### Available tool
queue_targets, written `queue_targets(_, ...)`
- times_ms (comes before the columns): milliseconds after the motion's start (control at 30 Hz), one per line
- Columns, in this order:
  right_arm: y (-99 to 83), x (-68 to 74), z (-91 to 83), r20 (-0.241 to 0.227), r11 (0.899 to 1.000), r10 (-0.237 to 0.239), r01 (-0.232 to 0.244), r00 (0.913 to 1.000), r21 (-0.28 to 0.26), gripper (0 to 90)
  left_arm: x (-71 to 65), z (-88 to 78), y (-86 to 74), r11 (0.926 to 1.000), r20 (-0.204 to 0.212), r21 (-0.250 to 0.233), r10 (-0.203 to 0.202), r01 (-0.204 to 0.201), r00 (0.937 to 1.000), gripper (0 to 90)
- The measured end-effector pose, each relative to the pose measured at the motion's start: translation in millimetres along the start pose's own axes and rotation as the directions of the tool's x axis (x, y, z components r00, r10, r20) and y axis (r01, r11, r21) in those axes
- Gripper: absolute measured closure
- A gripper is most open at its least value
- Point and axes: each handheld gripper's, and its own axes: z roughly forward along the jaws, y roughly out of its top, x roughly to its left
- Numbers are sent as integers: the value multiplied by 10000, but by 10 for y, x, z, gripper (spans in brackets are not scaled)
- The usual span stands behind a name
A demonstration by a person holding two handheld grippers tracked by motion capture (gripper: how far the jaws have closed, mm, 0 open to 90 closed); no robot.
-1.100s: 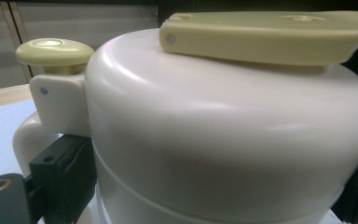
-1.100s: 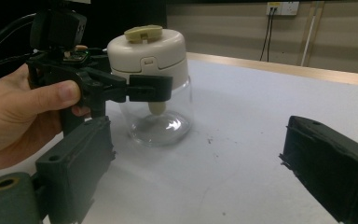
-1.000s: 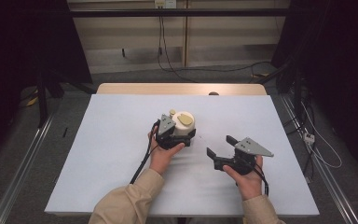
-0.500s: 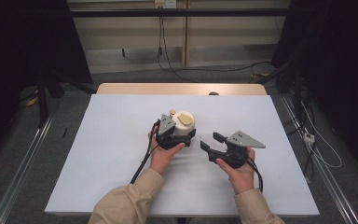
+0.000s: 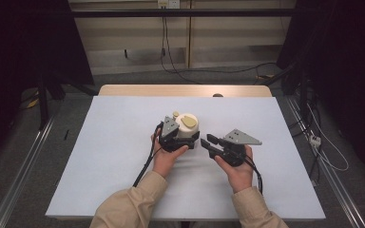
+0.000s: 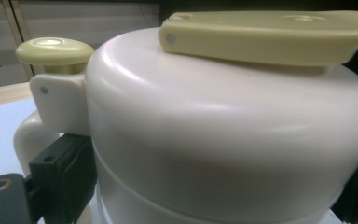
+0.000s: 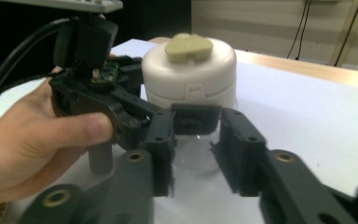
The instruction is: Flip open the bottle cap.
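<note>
The left gripper (image 5: 183,137) is clamping the cream jug (image 5: 187,126) by its sides near the middle of the white table (image 5: 114,156), just as it was a second ago; the jug's tan lid tab (image 6: 265,35) is sitting on top. The right gripper (image 5: 208,141) is now lying closer to the jug, just to its right, having come in from farther right. Its jaws have just been closing to a narrow gap, with nothing gripped between them.

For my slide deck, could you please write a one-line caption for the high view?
Left hand-held gripper clamps a cream lidded jug on the white table while the right hand-held gripper approaches, jaws closing.
</note>
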Motion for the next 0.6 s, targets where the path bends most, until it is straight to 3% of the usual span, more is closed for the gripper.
queue_targets(433, 181, -2, 88, -214, 9999, -21, 24, 9998, 135, 883, -2, 1, -1, 10000, -3, -10, -10, 10, 10000, 64)
queue_targets(600, 232, -20, 123, -300, 9996, -37, 45, 9995, 263, 900, -1, 1, 0, 10000, -1, -2, -7, 7, 10000, 64)
